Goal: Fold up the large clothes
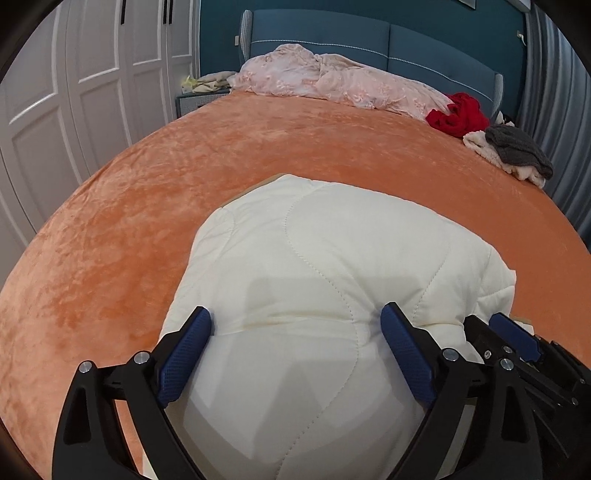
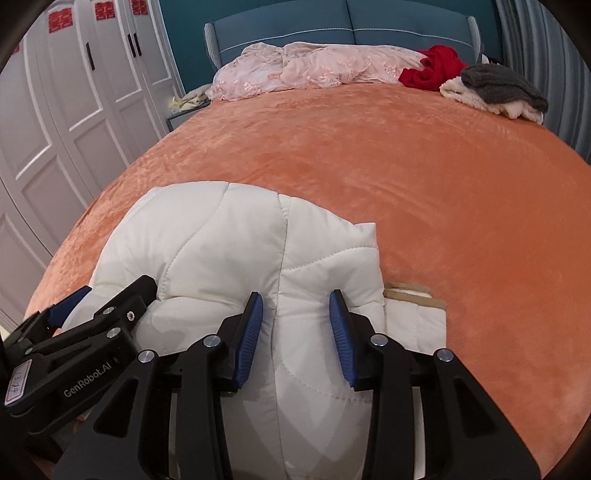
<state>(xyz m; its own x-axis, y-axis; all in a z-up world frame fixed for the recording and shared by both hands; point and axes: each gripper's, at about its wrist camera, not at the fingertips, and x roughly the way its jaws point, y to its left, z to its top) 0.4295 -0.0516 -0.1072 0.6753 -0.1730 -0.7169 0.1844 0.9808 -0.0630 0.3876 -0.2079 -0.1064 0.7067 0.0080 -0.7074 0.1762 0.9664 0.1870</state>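
Left wrist view first: the left gripper [image 1: 295, 321] tilts down over a white quilted garment [image 1: 325, 258] bunched on the orange bedspread [image 1: 129, 206]. Its jaws stand wide, one blue pad [image 1: 186, 354] at each flank of the puffy fabric, and whether the pads actually press it I cannot tell. Just outside its right finger sits the right gripper [image 1: 513, 339], close alongside.

Over to the right wrist view: the right gripper [image 2: 295, 321] also angles downward, jaws about a third open, with a raised fold of the garment [image 2: 229, 236] between the blue pads [image 2: 249, 339], which touch the fabric at both sides. The left gripper [image 2: 74, 317] lies just beyond its left finger. Far ahead of the fingertips, a pink blanket [image 2: 314, 66] and a red garment [image 2: 432, 70] lie by the blue headboard [image 2: 347, 26].
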